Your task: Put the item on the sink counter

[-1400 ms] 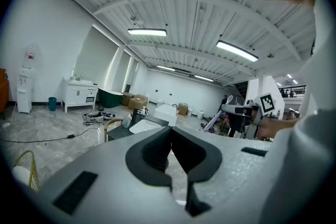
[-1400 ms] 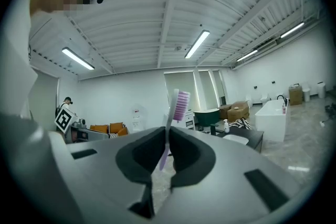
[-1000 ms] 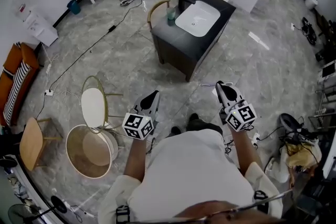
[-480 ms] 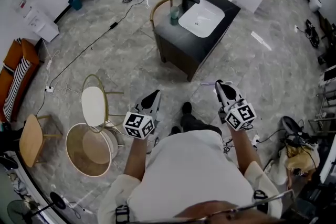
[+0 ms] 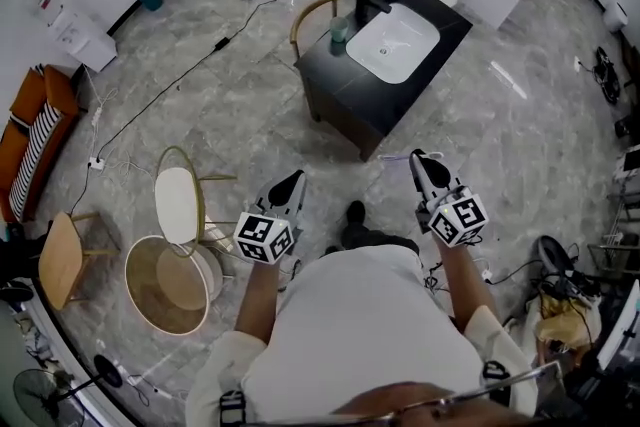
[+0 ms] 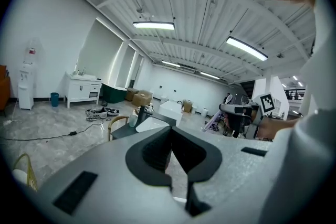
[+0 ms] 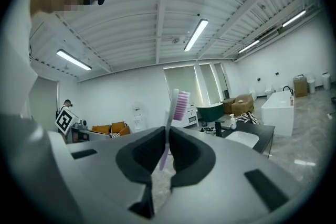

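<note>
With the toothbrush (image 7: 177, 105) pinched upright in the right gripper (image 7: 167, 140) and the left gripper's (image 6: 169, 139) jaws pressed together empty, the carry likely needs a firm hold until bare sink counter (image 5: 330, 70), at twelve o'clock, lies underneath.

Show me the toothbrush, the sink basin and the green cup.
toothbrush (image 7: 170, 116), right gripper view, on its handle just below the bristles.
sink basin (image 5: 392, 45), head view, on the white bowl.
green cup (image 5: 339, 33), head view, on its side.
</note>
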A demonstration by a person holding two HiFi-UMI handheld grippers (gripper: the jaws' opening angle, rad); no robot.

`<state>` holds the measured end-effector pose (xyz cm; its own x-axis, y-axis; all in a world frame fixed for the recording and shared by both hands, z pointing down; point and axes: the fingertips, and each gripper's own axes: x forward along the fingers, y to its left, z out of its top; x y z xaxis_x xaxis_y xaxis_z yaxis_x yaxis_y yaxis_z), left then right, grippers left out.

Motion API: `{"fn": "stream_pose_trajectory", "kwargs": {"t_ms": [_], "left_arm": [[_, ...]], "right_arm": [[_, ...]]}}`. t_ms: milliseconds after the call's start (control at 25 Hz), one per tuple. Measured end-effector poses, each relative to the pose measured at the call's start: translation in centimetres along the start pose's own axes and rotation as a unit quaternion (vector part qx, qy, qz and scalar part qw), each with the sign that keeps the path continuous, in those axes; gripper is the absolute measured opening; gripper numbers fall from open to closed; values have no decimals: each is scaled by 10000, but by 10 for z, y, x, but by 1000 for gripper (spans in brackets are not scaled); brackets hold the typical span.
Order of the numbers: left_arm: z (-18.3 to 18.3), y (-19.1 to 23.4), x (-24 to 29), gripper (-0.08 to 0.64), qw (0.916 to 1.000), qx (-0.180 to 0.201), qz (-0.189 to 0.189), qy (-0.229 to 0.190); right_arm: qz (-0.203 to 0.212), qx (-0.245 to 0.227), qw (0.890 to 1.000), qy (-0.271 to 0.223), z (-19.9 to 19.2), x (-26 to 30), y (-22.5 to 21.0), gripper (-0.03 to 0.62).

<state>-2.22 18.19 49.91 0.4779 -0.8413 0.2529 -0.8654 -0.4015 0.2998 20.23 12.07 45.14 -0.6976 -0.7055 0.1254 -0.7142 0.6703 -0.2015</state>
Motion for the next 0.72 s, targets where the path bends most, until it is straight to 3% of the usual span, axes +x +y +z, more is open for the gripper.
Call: {"fn": "stream_pose_trajectory", "kwargs": {"t_ms": [720], "left_arm": [[37, 19, 116, 3, 9992, 25, 402, 53]], "right_arm": [[494, 168, 9986, 47, 20, 88, -110, 29]]}}
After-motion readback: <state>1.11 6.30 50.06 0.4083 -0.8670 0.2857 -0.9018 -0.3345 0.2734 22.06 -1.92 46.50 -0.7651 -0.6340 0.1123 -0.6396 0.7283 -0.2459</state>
